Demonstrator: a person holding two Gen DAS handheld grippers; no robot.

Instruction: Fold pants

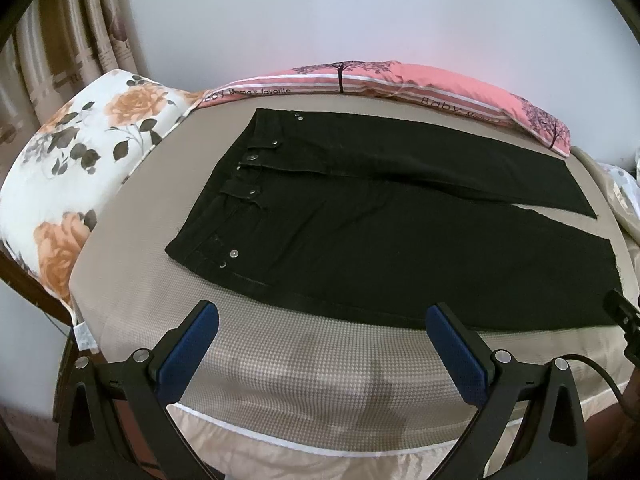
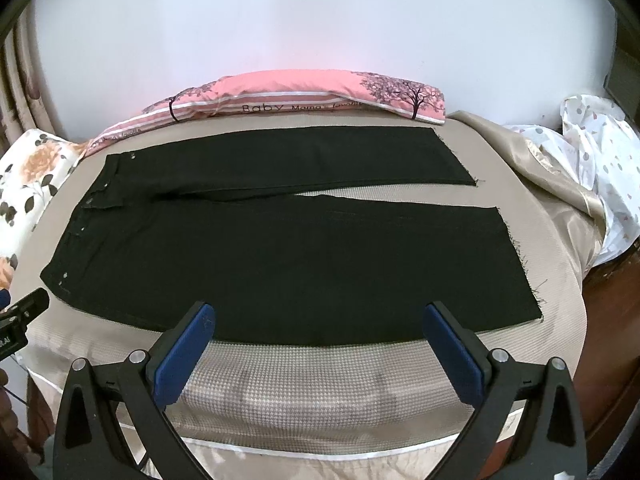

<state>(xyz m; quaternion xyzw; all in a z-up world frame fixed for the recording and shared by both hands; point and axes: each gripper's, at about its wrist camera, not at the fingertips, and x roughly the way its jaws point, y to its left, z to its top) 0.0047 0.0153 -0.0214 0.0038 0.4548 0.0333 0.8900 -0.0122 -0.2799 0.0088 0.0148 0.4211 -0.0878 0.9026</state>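
Observation:
A pair of black pants (image 1: 380, 236) lies flat on the beige bed cover (image 1: 300, 384), waistband at the left, both legs spread out to the right. It also shows in the right wrist view (image 2: 300, 264), with the frayed leg hems at the right. My left gripper (image 1: 322, 320) is open and empty, just in front of the near edge of the pants by the waist end. My right gripper (image 2: 318, 318) is open and empty, in front of the near leg. Part of the right gripper shows in the left wrist view (image 1: 624, 312).
A pink striped pillow (image 2: 304, 92) lies along the far edge against the wall. A floral pillow (image 1: 80, 168) sits at the left. Crumpled beige and white spotted bedding (image 2: 592, 168) lies at the right. The bed's front edge (image 2: 320, 452) is just below the grippers.

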